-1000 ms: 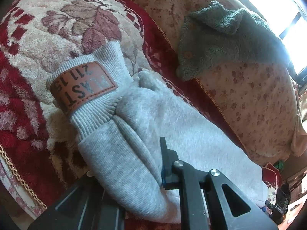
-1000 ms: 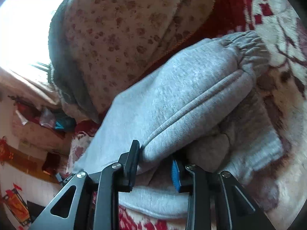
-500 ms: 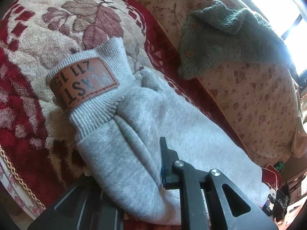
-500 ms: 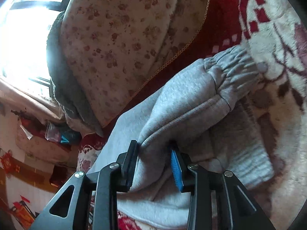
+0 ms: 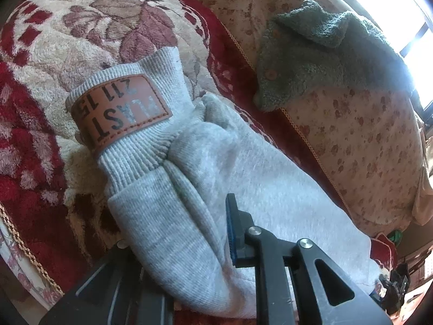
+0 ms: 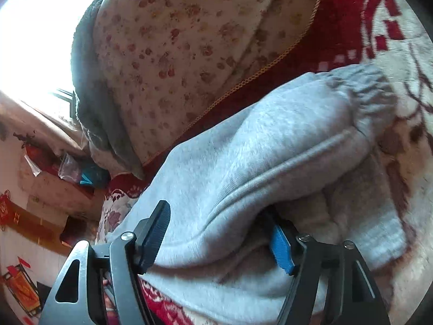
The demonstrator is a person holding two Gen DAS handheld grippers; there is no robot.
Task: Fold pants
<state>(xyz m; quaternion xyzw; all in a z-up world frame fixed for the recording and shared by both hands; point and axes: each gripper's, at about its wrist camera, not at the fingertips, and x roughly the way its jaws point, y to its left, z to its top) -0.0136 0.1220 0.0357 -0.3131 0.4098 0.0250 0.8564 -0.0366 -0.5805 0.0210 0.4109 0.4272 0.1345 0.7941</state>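
Grey sweatpants lie folded on a red and cream floral blanket. Their ribbed waistband, with a brown leather patch, points away from me. My left gripper is shut on the near fold of the pants; cloth drapes over its left finger and hides it. In the right wrist view the pants end in a gathered elastic hem. My right gripper has its jaws opening. A thick fold of the pants sits loosely between the black pad and the blue pad.
A floral cushion rises behind the pants with a green fleece garment draped on it. A bright window glares at the top. Shelves with clutter stand past the blanket's end. Gold cord trims the blanket edge.
The right jaws have spread wide and released the fold they pinched; the right view has shifted slightly along the pants. The left gripper and its hold look the same.
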